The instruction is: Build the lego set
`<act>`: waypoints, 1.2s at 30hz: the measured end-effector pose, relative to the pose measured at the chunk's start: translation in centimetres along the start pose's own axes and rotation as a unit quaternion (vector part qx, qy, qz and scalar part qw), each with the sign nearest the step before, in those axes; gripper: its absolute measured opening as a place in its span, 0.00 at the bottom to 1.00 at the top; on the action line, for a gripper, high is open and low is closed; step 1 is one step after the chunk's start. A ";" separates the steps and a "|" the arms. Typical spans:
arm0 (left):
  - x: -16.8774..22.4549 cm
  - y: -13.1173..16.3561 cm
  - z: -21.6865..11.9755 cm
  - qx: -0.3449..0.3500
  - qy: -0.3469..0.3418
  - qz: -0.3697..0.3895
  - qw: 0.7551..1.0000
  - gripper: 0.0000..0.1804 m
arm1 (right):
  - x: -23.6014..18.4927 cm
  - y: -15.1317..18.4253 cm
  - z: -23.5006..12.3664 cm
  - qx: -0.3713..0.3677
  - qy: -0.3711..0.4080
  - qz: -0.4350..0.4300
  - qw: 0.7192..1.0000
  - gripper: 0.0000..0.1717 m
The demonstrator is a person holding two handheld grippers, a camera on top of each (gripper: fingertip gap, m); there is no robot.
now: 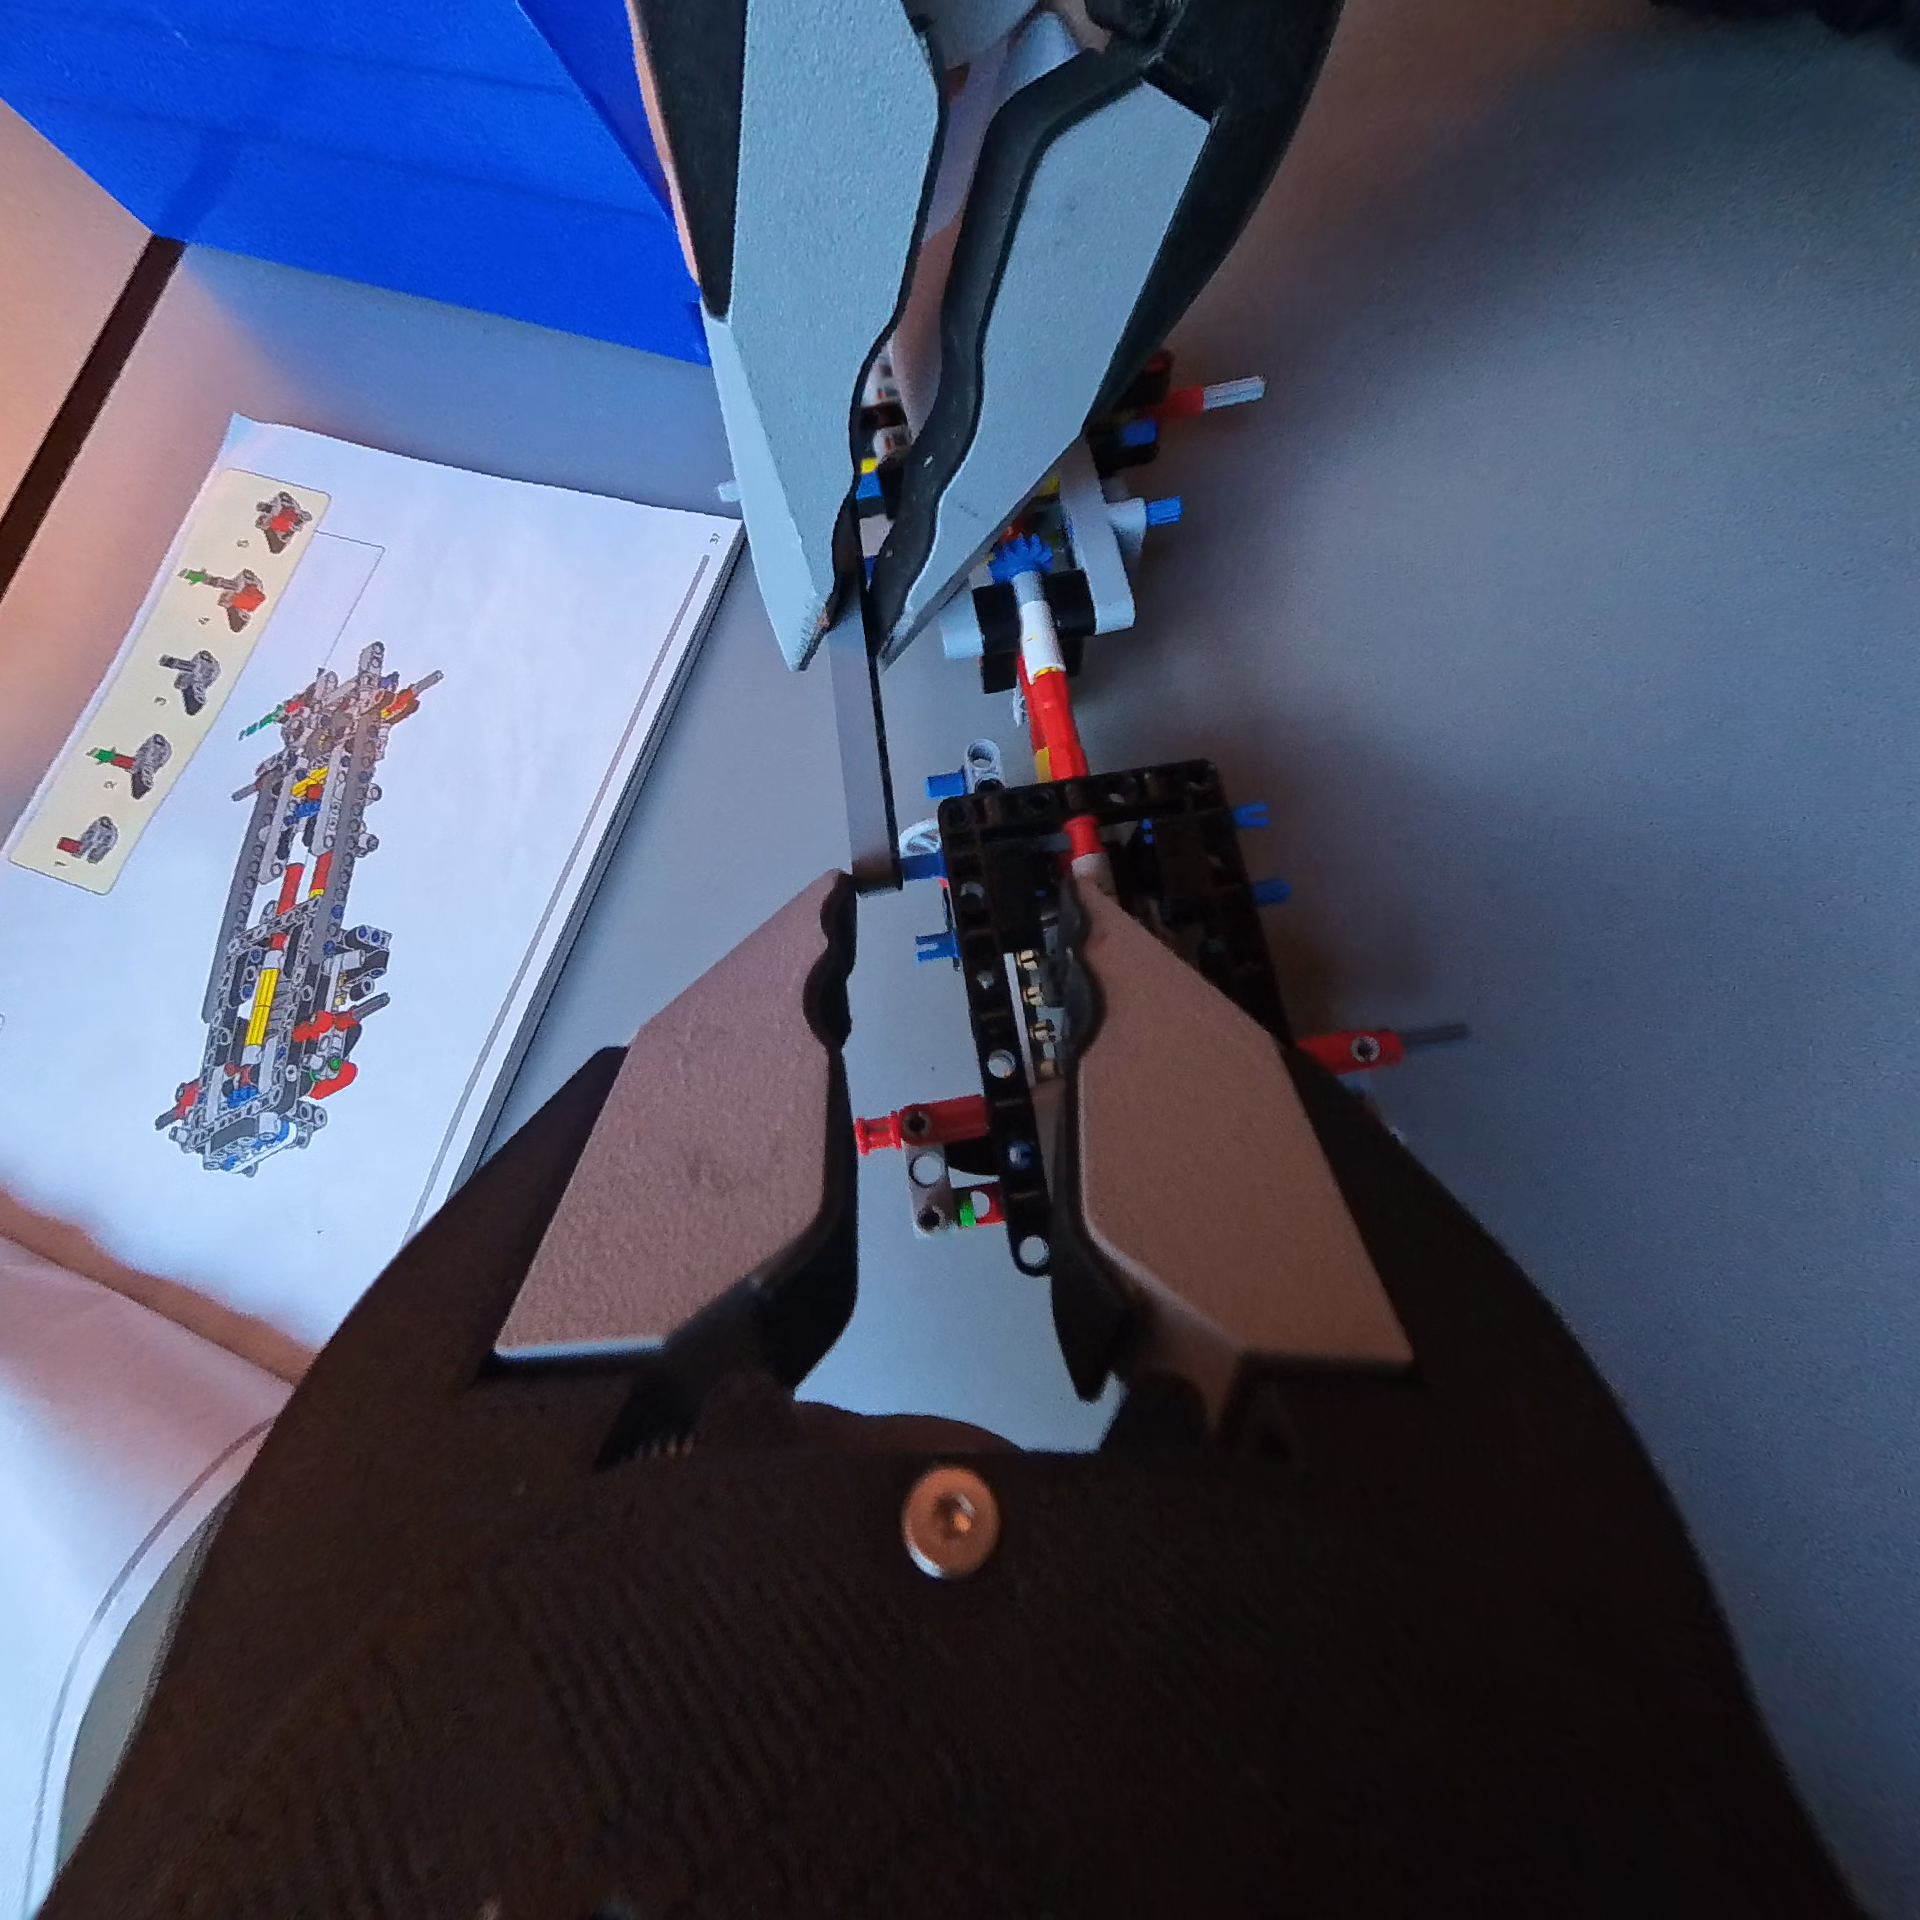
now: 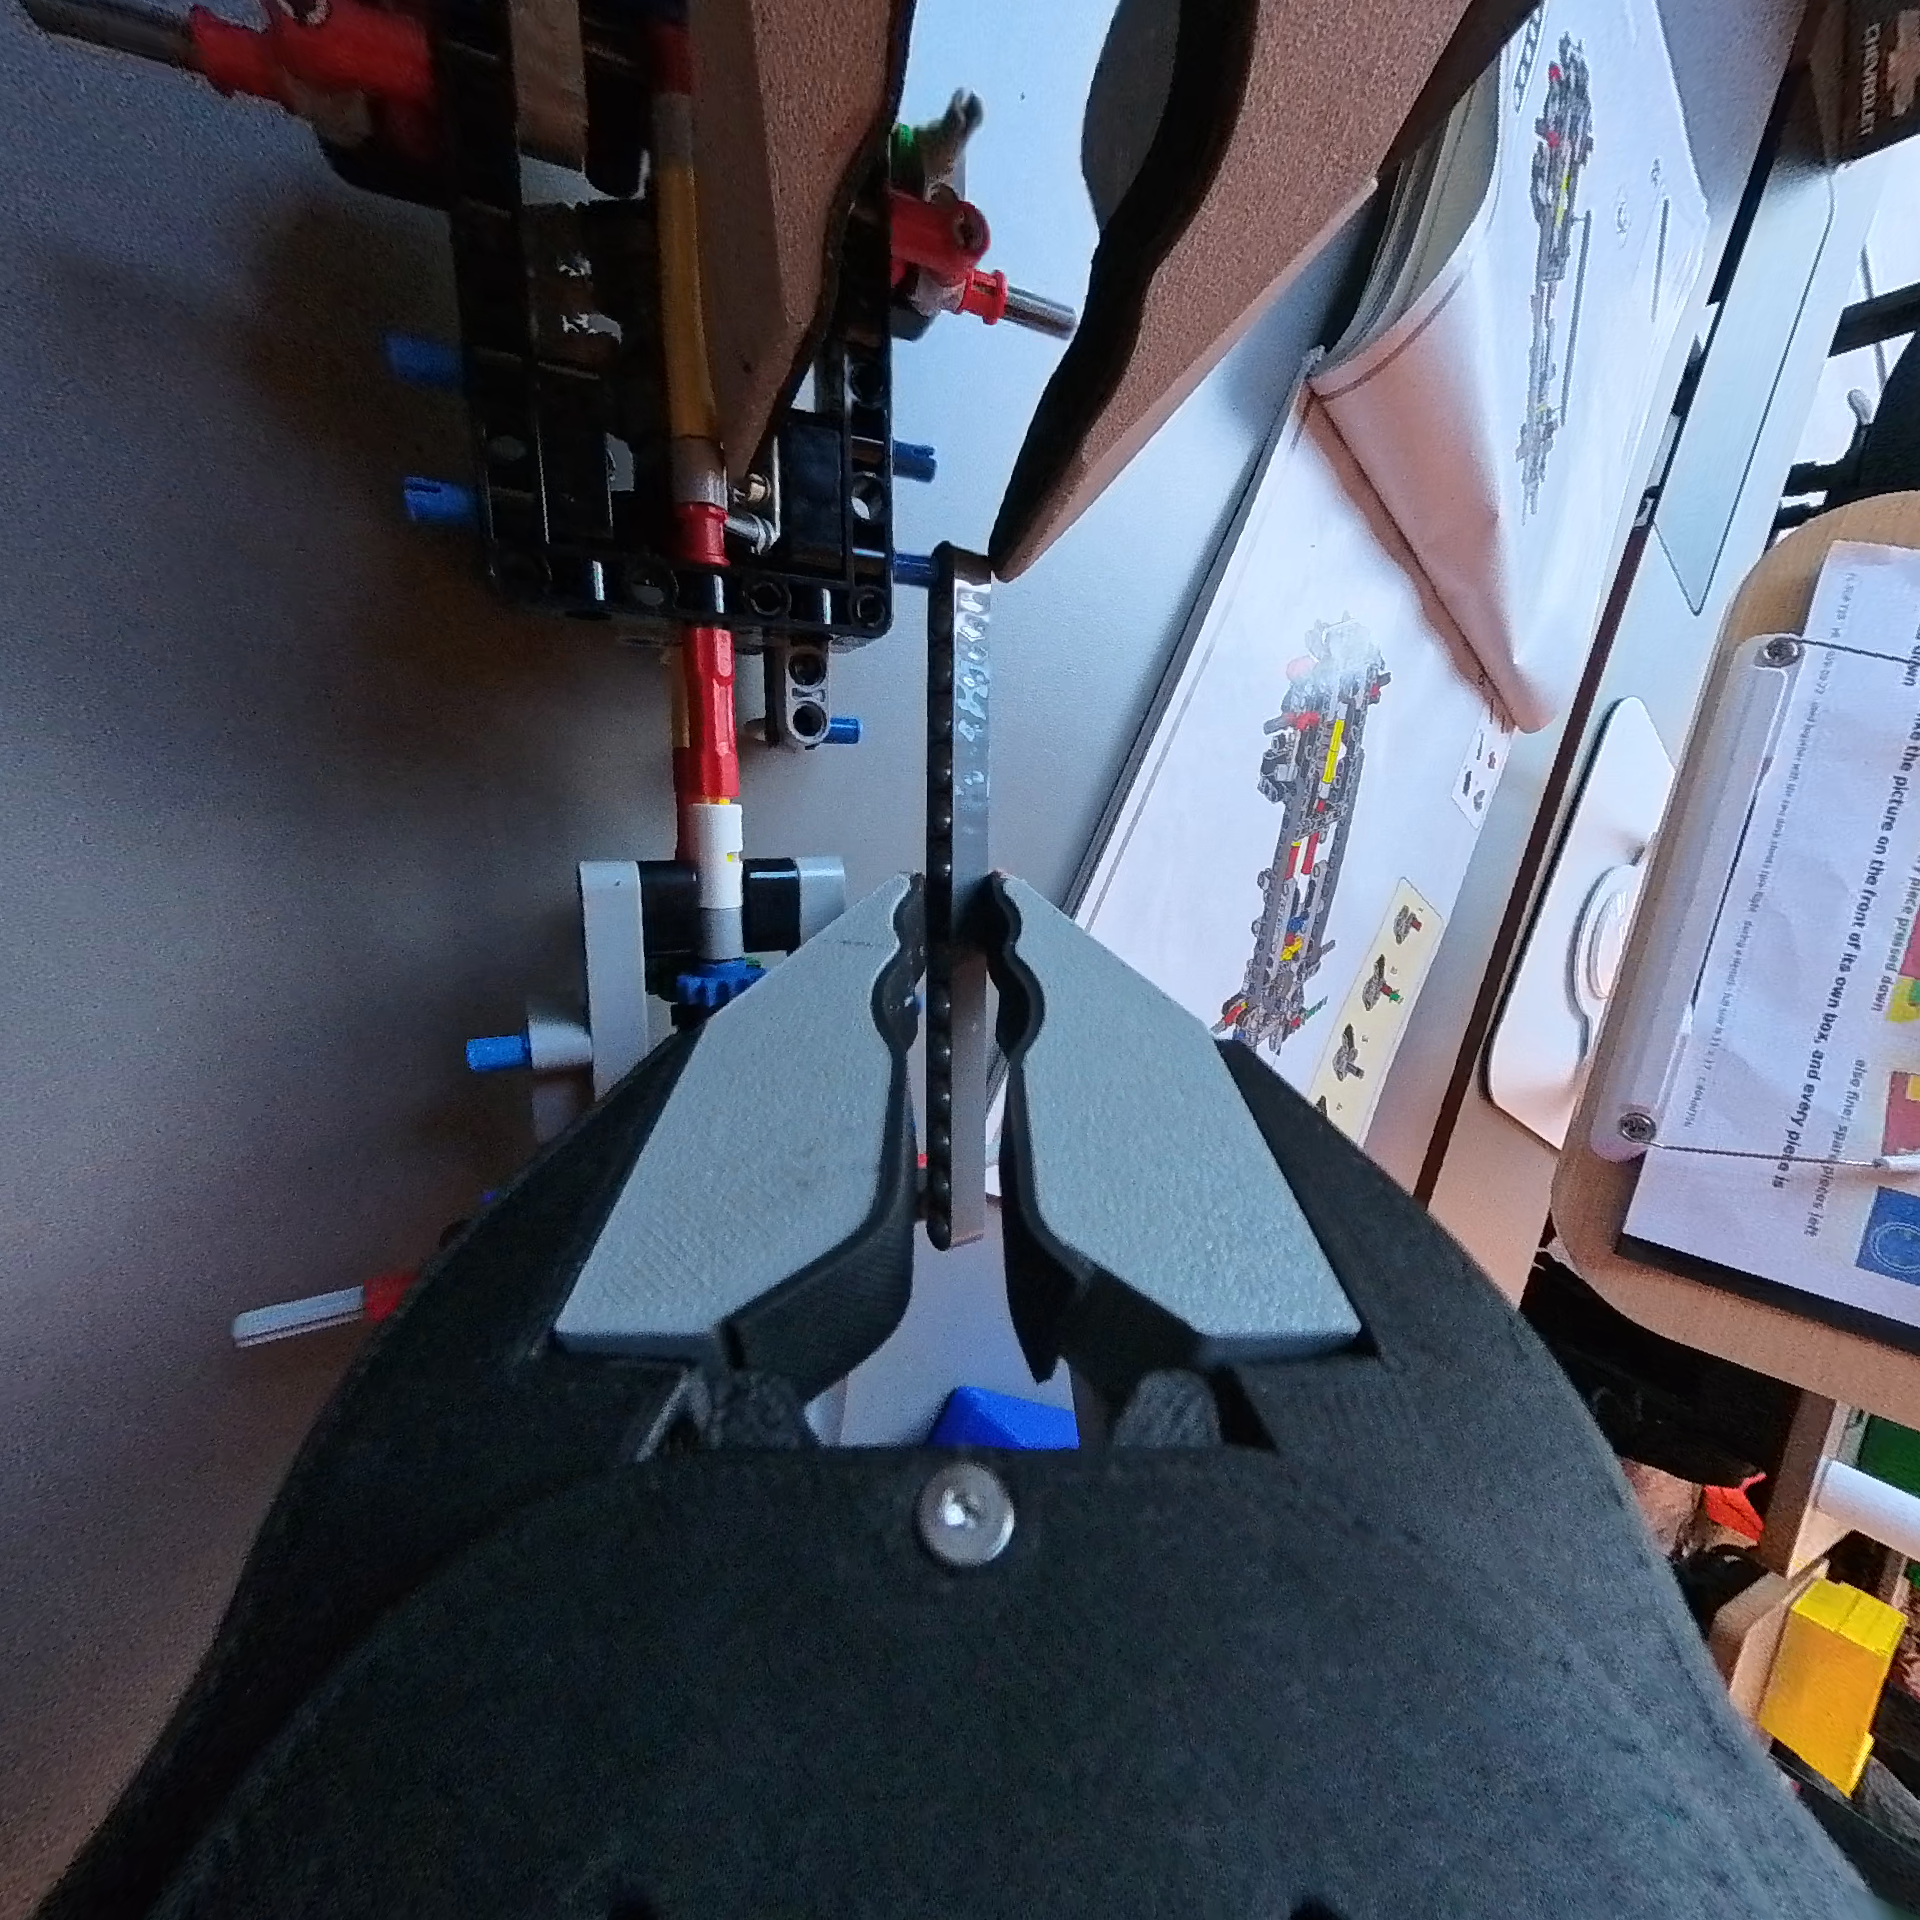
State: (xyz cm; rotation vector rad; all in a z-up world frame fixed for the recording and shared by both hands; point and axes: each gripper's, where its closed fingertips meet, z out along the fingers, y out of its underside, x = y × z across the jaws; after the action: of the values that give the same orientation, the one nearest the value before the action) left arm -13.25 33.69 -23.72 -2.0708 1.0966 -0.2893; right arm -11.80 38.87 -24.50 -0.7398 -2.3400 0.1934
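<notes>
Gray-fingered, the right gripper (image 2: 951,914) clamps a long black beam (image 2: 956,748) beside the black frame (image 1: 1101,821). Spread apart, the left gripper (image 1: 966,904) straddles that frame's edge, perhaps touching the beam's tip.

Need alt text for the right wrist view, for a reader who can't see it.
The right gripper pinches a long dark grey beam on edge, its far end at the left gripper's fingertip. A black-framed brick chassis lies left, an open instruction booklet right.
</notes>
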 end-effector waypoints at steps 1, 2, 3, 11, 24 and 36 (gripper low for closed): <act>0.0 0.0 0.0 -0.001 -0.002 0.003 1.000 0.20 | 0.0 0.0 0.0 0.000 0.000 0.000 1.000 0.05; 0.0 0.1 0.0 -0.002 -0.004 0.006 1.000 0.20 | -0.1 -0.1 0.0 0.000 -0.001 -0.001 1.000 0.04; 0.1 0.1 0.0 -0.003 -0.005 0.009 1.000 0.20 | -0.1 -0.1 0.0 -0.001 -0.001 -0.003 1.000 0.04; 1.3 -0.7 -0.9 0.017 0.027 -0.015 0.999 0.24 | -0.3 -0.2 0.1 -0.008 -0.003 -0.005 1.000 0.04; 3.0 -0.9 -0.7 -0.023 0.025 -0.034 0.999 0.43 | -0.5 -0.3 0.0 -0.009 -0.005 -0.007 1.000 0.04; 3.2 0.7 0.7 -0.079 0.002 -0.017 0.997 0.44 | -0.9 -0.3 -0.3 -0.013 -0.002 -0.020 1.000 0.04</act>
State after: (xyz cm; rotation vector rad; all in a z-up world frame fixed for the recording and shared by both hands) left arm -11.36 31.28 -25.18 -2.2316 1.1184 -0.2289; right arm -11.20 38.13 -24.67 -0.7055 -2.3621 0.1477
